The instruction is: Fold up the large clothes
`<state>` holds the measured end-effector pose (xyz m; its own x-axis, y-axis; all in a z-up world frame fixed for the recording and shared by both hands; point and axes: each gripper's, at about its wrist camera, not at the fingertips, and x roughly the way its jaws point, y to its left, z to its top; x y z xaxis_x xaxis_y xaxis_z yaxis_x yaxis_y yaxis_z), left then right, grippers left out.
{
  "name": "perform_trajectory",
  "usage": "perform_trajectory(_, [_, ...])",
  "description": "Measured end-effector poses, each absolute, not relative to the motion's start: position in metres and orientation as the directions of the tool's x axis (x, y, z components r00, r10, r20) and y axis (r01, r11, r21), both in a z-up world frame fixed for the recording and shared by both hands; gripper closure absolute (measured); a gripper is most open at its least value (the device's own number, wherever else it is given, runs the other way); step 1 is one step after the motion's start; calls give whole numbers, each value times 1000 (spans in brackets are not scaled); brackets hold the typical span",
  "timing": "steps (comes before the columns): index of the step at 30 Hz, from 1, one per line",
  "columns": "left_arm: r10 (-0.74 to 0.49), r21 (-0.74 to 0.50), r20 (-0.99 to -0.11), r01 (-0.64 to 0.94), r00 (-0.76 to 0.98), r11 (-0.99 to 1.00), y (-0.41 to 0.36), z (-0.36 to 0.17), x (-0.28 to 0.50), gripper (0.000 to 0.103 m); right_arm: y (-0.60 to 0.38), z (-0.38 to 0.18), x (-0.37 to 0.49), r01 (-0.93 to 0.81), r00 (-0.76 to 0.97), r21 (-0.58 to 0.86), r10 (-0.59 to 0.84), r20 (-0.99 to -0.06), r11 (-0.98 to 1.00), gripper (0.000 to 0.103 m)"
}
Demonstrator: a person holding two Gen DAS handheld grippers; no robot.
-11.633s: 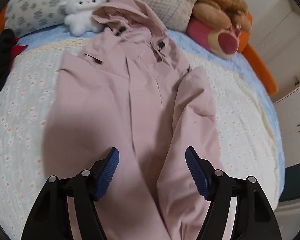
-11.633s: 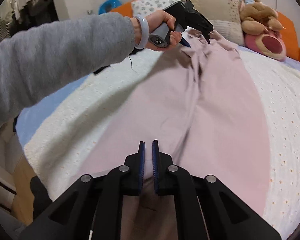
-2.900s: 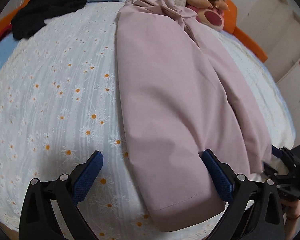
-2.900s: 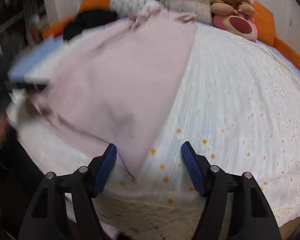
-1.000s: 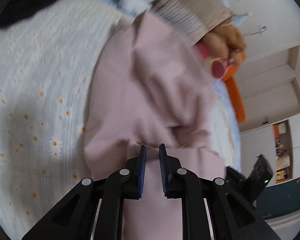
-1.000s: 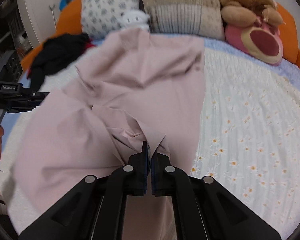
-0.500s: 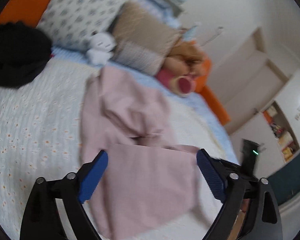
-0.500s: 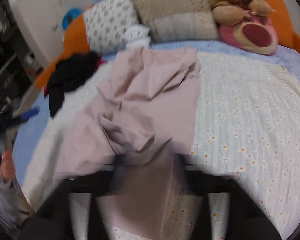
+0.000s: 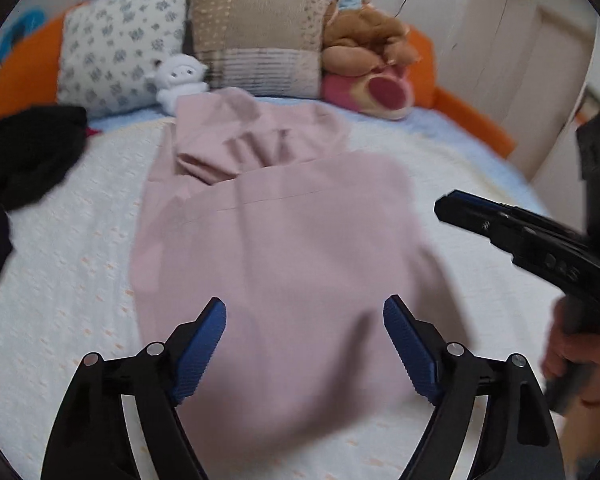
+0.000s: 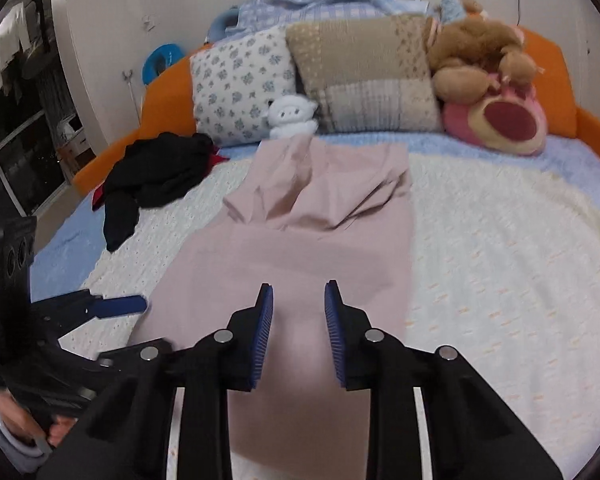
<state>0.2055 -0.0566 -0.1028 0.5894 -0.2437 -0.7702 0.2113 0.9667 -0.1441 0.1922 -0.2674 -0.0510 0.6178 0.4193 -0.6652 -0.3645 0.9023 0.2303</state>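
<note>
A pink hooded jacket point(image 9: 284, 232) lies on the bed, its lower half folded up over the body, with the hem edge running across the middle. It also shows in the right wrist view point(image 10: 300, 248). My left gripper point(image 9: 304, 320) is open and empty above the near fold. My right gripper point(image 10: 298, 304) is open and empty above the jacket's near end. The right gripper's body point(image 9: 540, 240) shows at the right of the left wrist view. The left gripper's fingertips point(image 10: 116, 305) show at the left of the right wrist view.
The white daisy bedspread point(image 9: 60, 280) covers the bed. A black garment point(image 10: 156, 176) lies at the back left. Pillows point(image 10: 360, 76), a small white plush point(image 10: 290, 116) and a brown and pink plush point(image 10: 496, 92) line the orange headboard point(image 10: 160, 96).
Both grippers were shut on the jacket's hem a second ago and carried it toward the hood. They have since let go, opened and pulled back. The folded jacket now rests flat.
</note>
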Motion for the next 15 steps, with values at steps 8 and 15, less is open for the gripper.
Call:
perform_trajectory(8, [-153,-61,-816,180,557,982,-41,-172,256,2,-233,-150,268,-310,541,152,306,-783,939,78])
perform_trajectory(15, [-163,-81,-805,166,570,983,-37,-159,245,2,-233,-134,256,-321,548,123,289,-785,939,67])
